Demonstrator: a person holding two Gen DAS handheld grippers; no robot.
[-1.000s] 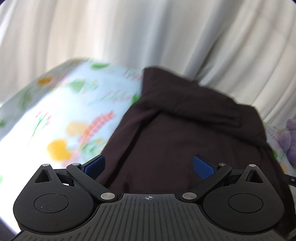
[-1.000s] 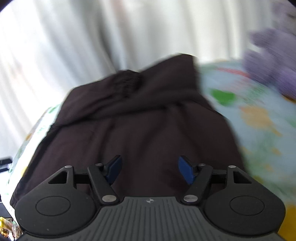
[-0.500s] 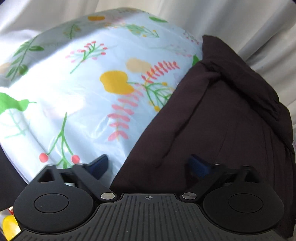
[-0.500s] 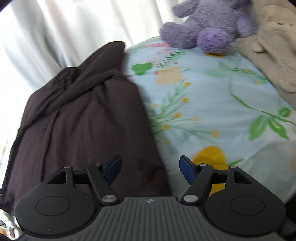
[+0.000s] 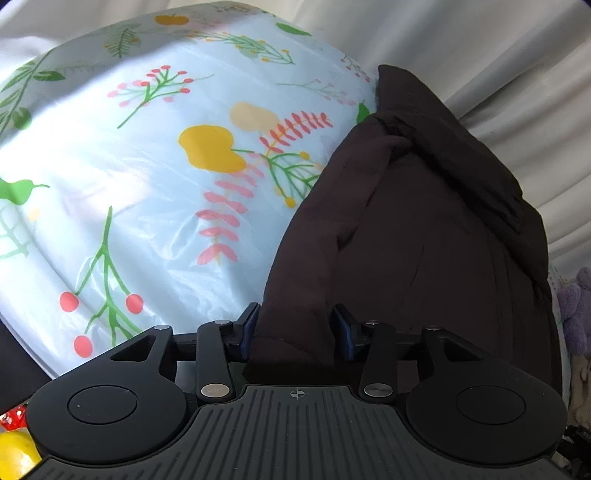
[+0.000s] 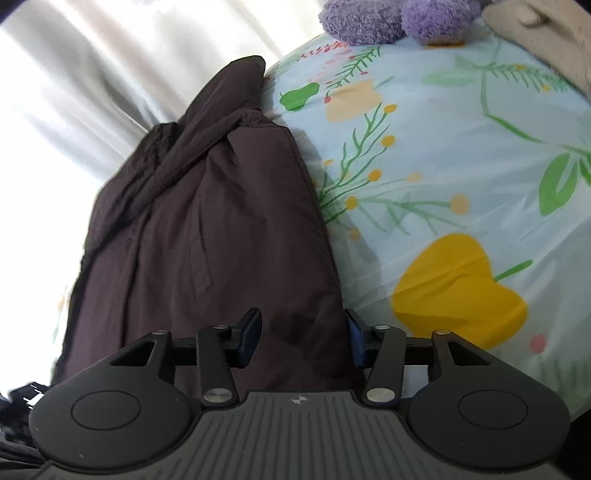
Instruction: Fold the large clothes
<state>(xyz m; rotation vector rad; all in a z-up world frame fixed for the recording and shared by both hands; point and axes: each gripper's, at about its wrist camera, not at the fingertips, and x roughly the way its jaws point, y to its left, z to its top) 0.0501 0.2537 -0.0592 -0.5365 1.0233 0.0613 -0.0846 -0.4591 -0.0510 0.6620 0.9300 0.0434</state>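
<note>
A dark brown garment (image 5: pixel 424 229) lies folded in a long strip on a floral light-blue sheet (image 5: pixel 129 184). My left gripper (image 5: pixel 295 332) is at the strip's near left corner. Its jaws are closing, and a raised fold of the cloth is pinched between the blue pads. In the right wrist view the same garment (image 6: pixel 207 221) runs away from me. My right gripper (image 6: pixel 303 336) sits over its near right corner. Those jaws are closing too, with the flat cloth edge between them and the right pad at the hem.
The sheet (image 6: pixel 443 166) spreads wide to the right of the garment. A purple plush toy (image 6: pixel 388 18) and a beige plush (image 6: pixel 546 33) lie at its far end. White curtains (image 5: pixel 480 55) hang behind. Small yellow and red objects (image 5: pixel 11 443) sit below the sheet's left edge.
Both grippers swung from over the garment's middle to its near corners and dropped lower. Both pairs of jaws have narrowed. The left pads now pinch a fold of cloth.
</note>
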